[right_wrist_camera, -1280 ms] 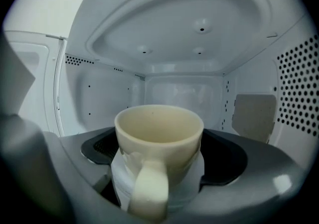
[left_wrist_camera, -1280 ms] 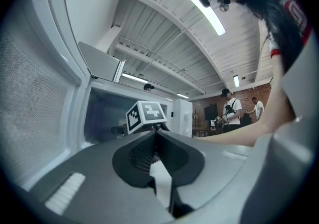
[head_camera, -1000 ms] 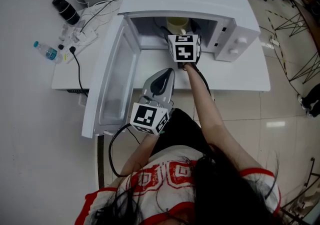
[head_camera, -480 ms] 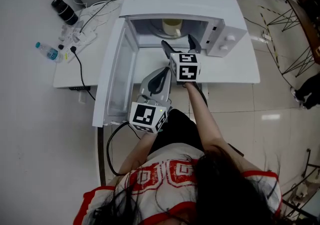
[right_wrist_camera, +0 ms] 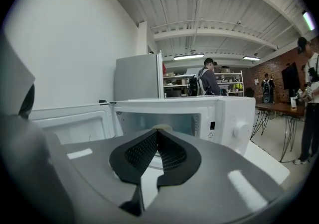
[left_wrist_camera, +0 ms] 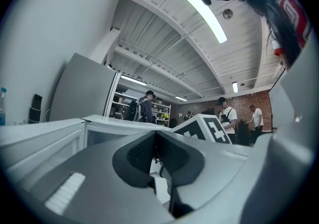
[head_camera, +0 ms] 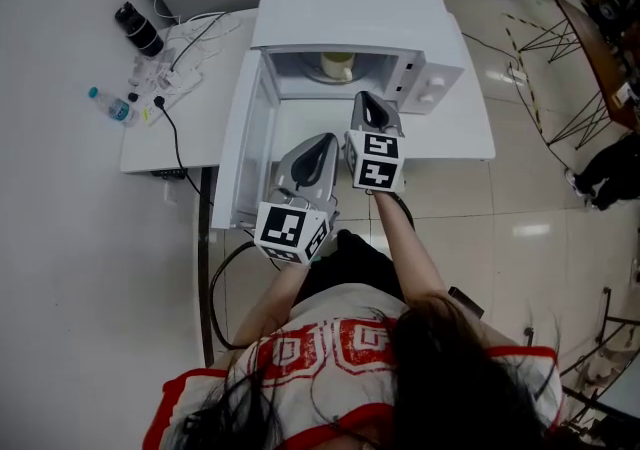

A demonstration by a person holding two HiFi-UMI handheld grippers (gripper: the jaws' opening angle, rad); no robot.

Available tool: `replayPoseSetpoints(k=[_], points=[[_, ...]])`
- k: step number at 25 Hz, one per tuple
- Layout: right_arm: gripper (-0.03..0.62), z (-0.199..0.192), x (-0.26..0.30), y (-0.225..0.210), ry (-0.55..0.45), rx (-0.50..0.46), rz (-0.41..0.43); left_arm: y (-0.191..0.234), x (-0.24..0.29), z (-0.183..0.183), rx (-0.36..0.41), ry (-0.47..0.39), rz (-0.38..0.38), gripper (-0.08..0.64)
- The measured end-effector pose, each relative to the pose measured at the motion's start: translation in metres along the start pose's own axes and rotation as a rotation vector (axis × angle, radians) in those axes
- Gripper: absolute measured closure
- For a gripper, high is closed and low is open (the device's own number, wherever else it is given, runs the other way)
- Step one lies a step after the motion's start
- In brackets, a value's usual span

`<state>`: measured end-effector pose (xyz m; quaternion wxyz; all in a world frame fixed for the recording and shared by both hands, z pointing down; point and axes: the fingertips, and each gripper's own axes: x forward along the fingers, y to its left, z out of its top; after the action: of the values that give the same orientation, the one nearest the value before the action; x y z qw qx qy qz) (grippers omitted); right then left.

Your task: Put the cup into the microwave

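Observation:
The pale cup stands inside the white microwave, whose door hangs open to the left. My right gripper is outside the cavity, in front of the opening, shut with nothing between its pads. In the right gripper view the gripper points at the opening and the cup's rim shows just above the tips. My left gripper is beside it, near the open door, shut and empty. In the left gripper view its gripper has the pads together.
The microwave sits on a white table. At the table's left end lie a water bottle, a black cylinder and a power strip with cables. People stand far off in the room.
My right gripper has pulled back out of the microwave and its jaws have closed, leaving the cup inside. My left gripper has risen a little beside the door.

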<state>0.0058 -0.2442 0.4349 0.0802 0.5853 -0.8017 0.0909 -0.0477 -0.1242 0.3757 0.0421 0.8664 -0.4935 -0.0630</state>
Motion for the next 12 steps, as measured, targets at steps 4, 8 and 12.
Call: replayPoseSetpoints(k=[4, 8, 12], points=[[0.591, 0.021, -0.03, 0.005, -0.005, 0.042, 0.009, -0.009, -0.01, 0.024, 0.002, 0.003, -0.014, 0.571], [0.591, 0.038, -0.063, 0.016, -0.037, 0.077, 0.029, -0.016, -0.025, 0.038, 0.006, 0.002, -0.023, 0.571], [0.591, 0.045, -0.095, 0.027, -0.051, 0.076, 0.044, -0.022, -0.039, 0.041, 0.005, 0.007, -0.028, 0.571]])
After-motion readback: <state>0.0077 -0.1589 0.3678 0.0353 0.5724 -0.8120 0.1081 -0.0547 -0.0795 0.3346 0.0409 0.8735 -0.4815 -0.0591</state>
